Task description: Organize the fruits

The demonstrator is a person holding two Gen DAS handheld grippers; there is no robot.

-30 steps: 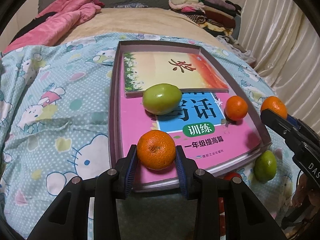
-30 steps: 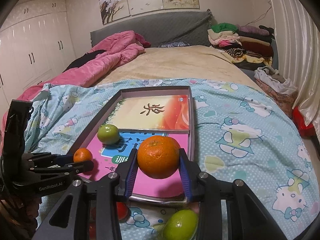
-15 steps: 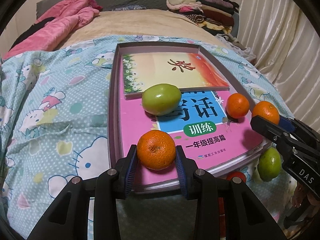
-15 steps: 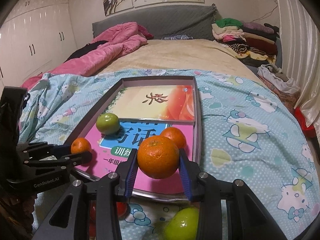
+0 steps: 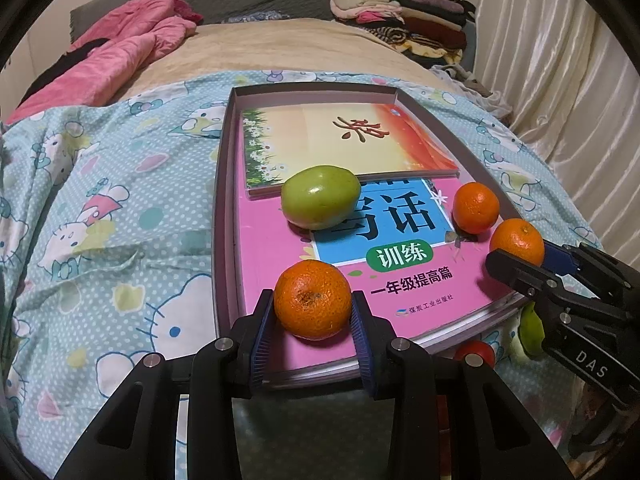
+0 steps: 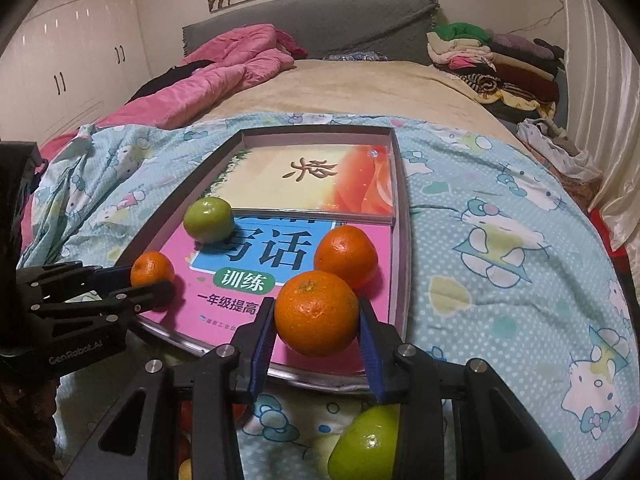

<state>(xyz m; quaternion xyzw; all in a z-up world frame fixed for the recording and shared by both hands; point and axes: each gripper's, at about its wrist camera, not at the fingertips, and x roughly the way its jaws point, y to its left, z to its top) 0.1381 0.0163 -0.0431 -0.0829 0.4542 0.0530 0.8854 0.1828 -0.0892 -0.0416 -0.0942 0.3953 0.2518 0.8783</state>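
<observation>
- My left gripper (image 5: pixel 313 312) is clamped on an orange (image 5: pixel 312 299); both blue pads press its sides, and I hold it over the near left corner of the tray (image 5: pixel 224 216).
- My right gripper (image 6: pixel 316 322) is likewise clenched on a second orange (image 6: pixel 317 313), held above the near right part of the same tray, just in front of a loose orange (image 6: pixel 346 257) that sits on the pink book (image 6: pixel 352 344).
- In the left wrist view my right gripper comes in from the right edge, its orange just beside the loose one near the tray's right wall.
- In the right wrist view my left gripper enters from the left with its orange at the tray's near left side.
- A green fruit (image 5: pixel 320 197) rests in the tray where the pink book (image 5: pixel 272 248) meets the yellow-and-orange book (image 5: pixel 340 144) lying across its far half.
- The tray lies on a light blue bedsheet (image 5: pixel 100 208) with cartoon cats.
- Another green fruit (image 6: pixel 366 442) lies on the sheet in front of the tray, below my right gripper; a small red fruit (image 5: pixel 476 352) shows next to it, partly hidden.
- Further back are a pink quilt (image 6: pixel 224 76) and a pile of folded clothes (image 6: pixel 492 60).
</observation>
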